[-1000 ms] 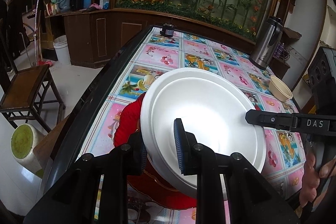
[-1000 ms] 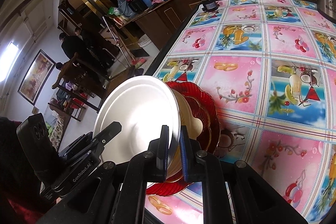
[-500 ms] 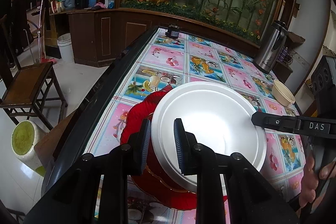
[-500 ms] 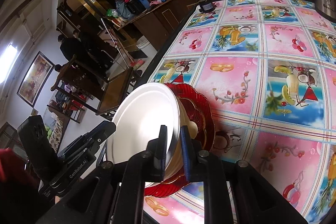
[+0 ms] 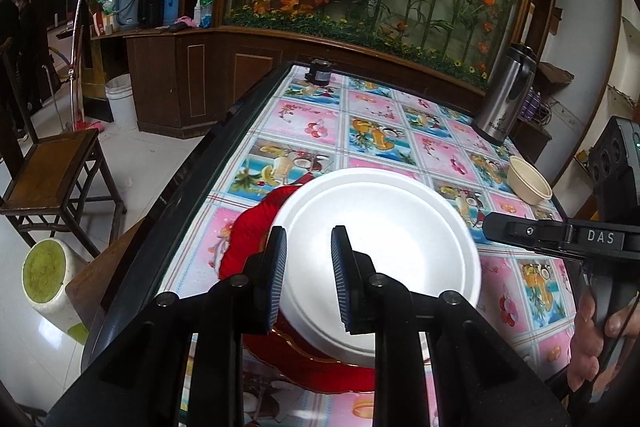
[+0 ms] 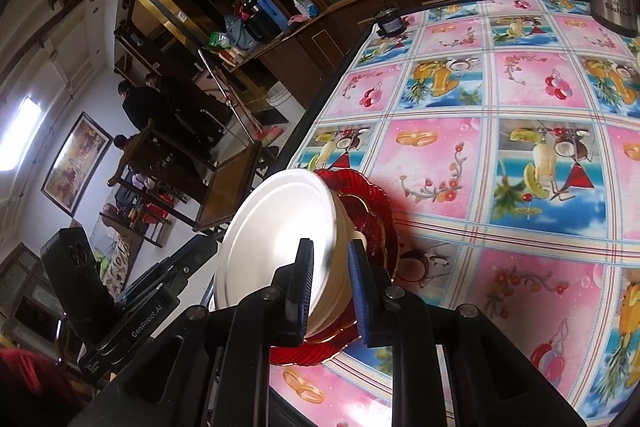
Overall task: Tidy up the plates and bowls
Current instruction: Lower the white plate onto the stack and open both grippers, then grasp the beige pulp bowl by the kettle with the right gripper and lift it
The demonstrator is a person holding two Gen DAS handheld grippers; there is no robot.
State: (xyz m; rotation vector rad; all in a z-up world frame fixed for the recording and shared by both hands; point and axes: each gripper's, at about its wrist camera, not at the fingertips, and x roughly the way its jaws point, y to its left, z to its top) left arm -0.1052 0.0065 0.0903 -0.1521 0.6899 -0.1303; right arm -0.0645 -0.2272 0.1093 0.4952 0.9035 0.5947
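A white plate (image 5: 384,251) rests on a stack: a cream bowl (image 6: 342,227) on red scalloped plates (image 5: 256,223), near the table's left edge. The stack also shows in the right wrist view, with the white plate (image 6: 272,235) on top of the red plates (image 6: 372,203). My left gripper (image 5: 308,275) has drawn back; its jaws stand apart around the plate's near rim without pinching it. My right gripper (image 6: 328,279) has its jaws slightly apart around the rims of the plate and bowl. A second beige bowl (image 5: 528,181) sits at the far right.
The table (image 5: 372,131) has a pink and blue patterned cloth. A steel thermos (image 5: 504,95) stands at the back right and a small dark jar (image 5: 320,71) at the far end. A wooden chair (image 5: 52,179) and a stool (image 5: 44,275) stand left of the table.
The white plate has gone down from tilted to flat on the stack. Both grippers have opened and let go of its rim, and the left one has pulled back.
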